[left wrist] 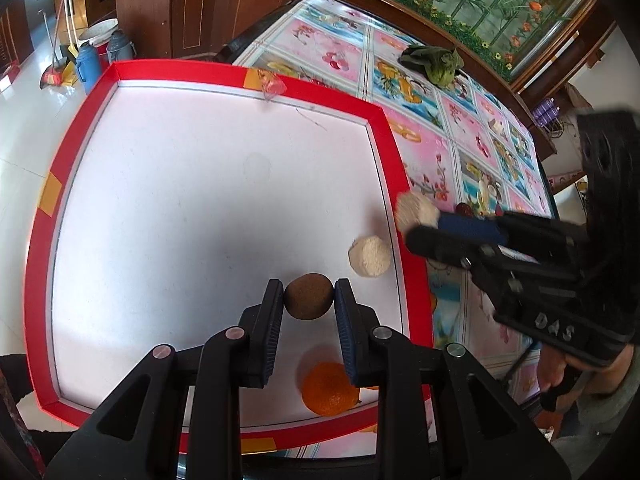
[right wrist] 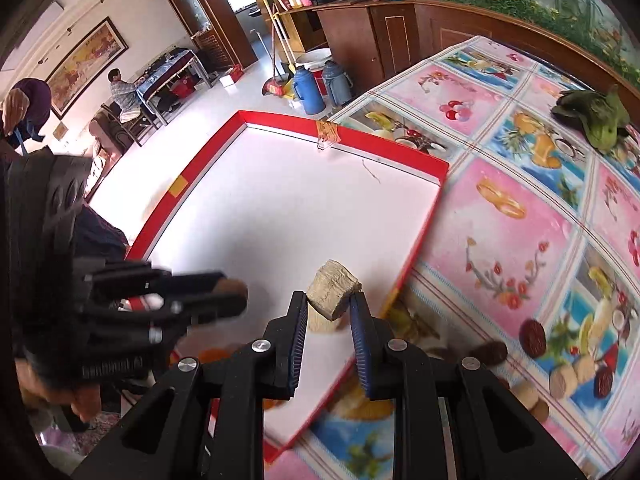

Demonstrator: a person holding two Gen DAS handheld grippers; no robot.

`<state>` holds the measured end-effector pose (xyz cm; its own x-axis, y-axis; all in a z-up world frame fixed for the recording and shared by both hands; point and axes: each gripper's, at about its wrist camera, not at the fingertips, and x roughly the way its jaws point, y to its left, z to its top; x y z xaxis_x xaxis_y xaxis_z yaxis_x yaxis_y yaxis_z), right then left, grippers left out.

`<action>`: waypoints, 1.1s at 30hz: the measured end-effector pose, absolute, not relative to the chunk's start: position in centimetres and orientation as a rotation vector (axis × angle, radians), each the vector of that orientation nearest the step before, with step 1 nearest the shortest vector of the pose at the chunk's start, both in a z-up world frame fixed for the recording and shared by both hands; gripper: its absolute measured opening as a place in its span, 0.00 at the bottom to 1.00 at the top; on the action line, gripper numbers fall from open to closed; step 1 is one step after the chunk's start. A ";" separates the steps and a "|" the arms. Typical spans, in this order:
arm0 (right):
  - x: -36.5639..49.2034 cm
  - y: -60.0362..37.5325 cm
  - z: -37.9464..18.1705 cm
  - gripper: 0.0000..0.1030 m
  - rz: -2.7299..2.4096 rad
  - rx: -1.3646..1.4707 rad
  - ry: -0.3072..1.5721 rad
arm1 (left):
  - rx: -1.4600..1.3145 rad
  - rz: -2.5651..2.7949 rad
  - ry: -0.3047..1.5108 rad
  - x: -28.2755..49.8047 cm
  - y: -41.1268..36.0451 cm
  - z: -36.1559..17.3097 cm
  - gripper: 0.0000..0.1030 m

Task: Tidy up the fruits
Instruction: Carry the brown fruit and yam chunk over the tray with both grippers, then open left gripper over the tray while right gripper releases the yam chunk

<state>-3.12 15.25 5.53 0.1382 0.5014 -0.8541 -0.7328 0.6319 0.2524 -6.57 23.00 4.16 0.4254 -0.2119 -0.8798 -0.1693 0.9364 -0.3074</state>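
My left gripper (left wrist: 309, 297) is shut on a brown round fruit (left wrist: 309, 297) and holds it over the white floor of the red-rimmed tray (left wrist: 256, 73). An orange (left wrist: 329, 390) and a pale round piece (left wrist: 369, 256) lie in the tray near it. My right gripper (right wrist: 329, 298) is shut on a pale beige chunk (right wrist: 334, 289) over the tray's right rim (right wrist: 424, 216); it shows in the left wrist view (left wrist: 416, 210) too. In the right wrist view the left gripper (right wrist: 230, 294) appears at the left, blurred.
The tray lies on a table with a floral fruit-print cloth (right wrist: 520, 208). Dark red and pale fruit pieces (right wrist: 560, 364) lie on the cloth at the right. A green leafy vegetable (right wrist: 592, 120) lies at the far side. Thermoses (right wrist: 316, 88) stand on the floor beyond.
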 end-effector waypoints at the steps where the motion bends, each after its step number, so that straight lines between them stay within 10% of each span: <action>1: -2.8 15.7 5.2 0.21 0.903 -0.251 1.127 | -0.378 -0.033 1.145 -6.6 22.9 3.9 0.23; 21: -2.4 16.8 3.4 0.34 0.862 -0.292 1.157 | -0.376 -0.062 1.162 -6.9 21.6 2.9 0.23; 25: -2.9 16.2 4.3 0.44 0.862 -0.290 1.130 | -0.380 -0.056 1.143 -6.9 21.5 3.4 0.50; 33: -3.6 13.6 6.3 0.56 0.852 -0.206 1.101 | -0.365 -0.035 1.100 -7.2 21.2 4.8 0.60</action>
<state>-3.64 13.58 6.32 0.1806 0.5013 -0.8462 -0.6931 0.6753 0.2521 -7.17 21.17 4.83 0.4594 -0.2068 -0.8638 -0.1516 0.9400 -0.3056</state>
